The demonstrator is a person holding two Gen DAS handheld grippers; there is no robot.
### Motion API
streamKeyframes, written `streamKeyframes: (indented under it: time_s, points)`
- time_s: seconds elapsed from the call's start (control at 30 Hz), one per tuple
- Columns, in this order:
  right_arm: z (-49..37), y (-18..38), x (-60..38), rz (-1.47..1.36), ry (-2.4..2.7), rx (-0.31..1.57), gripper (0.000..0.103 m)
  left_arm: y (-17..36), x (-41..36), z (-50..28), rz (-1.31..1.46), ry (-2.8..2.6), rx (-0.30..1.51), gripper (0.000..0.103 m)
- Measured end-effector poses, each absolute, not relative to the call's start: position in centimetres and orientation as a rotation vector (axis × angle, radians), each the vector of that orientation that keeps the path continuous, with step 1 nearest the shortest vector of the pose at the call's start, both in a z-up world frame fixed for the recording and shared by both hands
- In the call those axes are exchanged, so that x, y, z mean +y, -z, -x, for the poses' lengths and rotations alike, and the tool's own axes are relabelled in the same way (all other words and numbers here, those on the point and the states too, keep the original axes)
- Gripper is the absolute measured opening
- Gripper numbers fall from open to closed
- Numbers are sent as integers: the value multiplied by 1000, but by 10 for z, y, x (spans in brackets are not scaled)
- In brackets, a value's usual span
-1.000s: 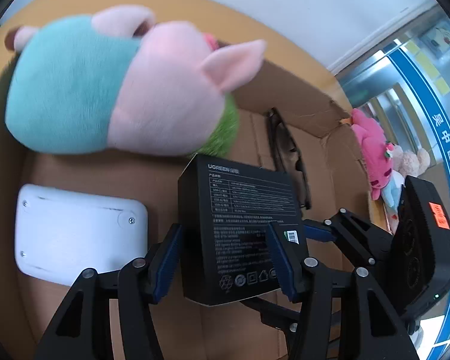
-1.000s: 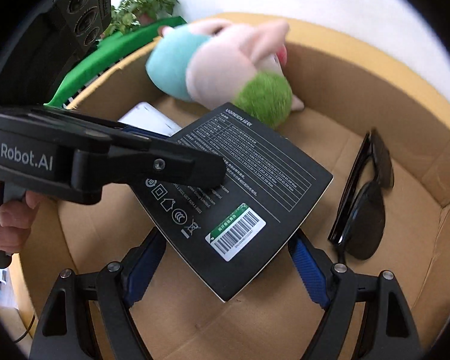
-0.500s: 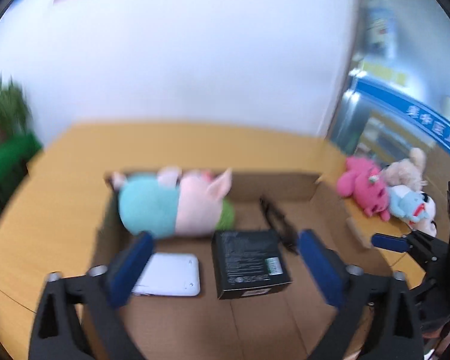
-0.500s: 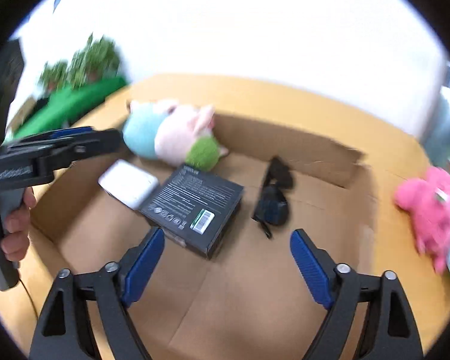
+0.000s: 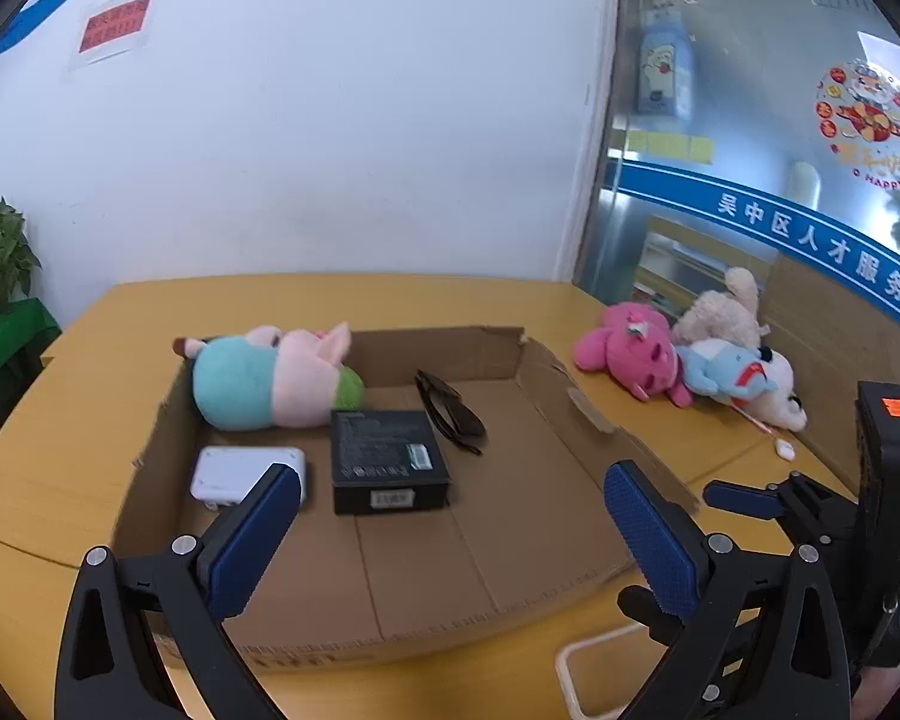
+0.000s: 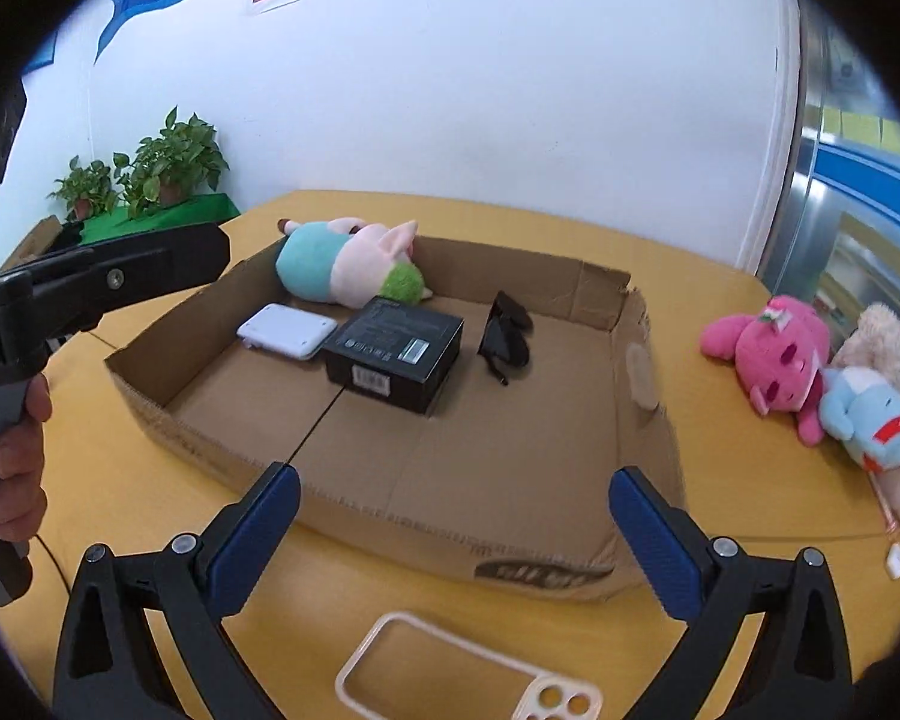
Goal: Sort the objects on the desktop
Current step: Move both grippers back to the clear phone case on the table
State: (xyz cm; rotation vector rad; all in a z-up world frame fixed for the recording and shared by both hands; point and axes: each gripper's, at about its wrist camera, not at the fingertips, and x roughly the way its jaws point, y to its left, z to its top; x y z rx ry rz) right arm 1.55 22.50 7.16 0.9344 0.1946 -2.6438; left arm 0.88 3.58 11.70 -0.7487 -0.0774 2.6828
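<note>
A: Your left gripper (image 5: 450, 510) is spread wide, nothing between the blue pads. The jaws have just been opening.

B: And the right?

A: Your right gripper (image 6: 453, 516) is the same, jaws wide and just opened further, empty, above the near edge of the shallow brown cardboard box (image 6: 510, 546).

B: Where is the black rectangular carton?

A: The black rectangular carton (image 6: 399, 354) lies flat on the box floor, mid-box. The white flat rounded device (image 6: 287, 330) sits just left of it and the pink-and-teal plush pig (image 6: 345, 261) lies at the far wall. The black sunglasses (image 6: 504, 339) lie right of the carton, apart from it.

B: Outside the box?

A: A clear phone case (image 6: 468, 672) lies on the yellow wooden table (image 6: 750, 498), near side. A pink plush toy (image 6: 774, 360) and a blue plush toy (image 6: 870, 414) lie far right. Your hand (image 6: 15, 468) grips the left handle.
</note>
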Motion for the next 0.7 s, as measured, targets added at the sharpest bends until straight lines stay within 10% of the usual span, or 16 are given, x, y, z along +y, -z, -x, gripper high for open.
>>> streamKeyframes:
  time_s: [0.7]
  points:
    - [-40,31,320,-1318,2386,-192,103,38,99,2,1370,-2052,-292,92]
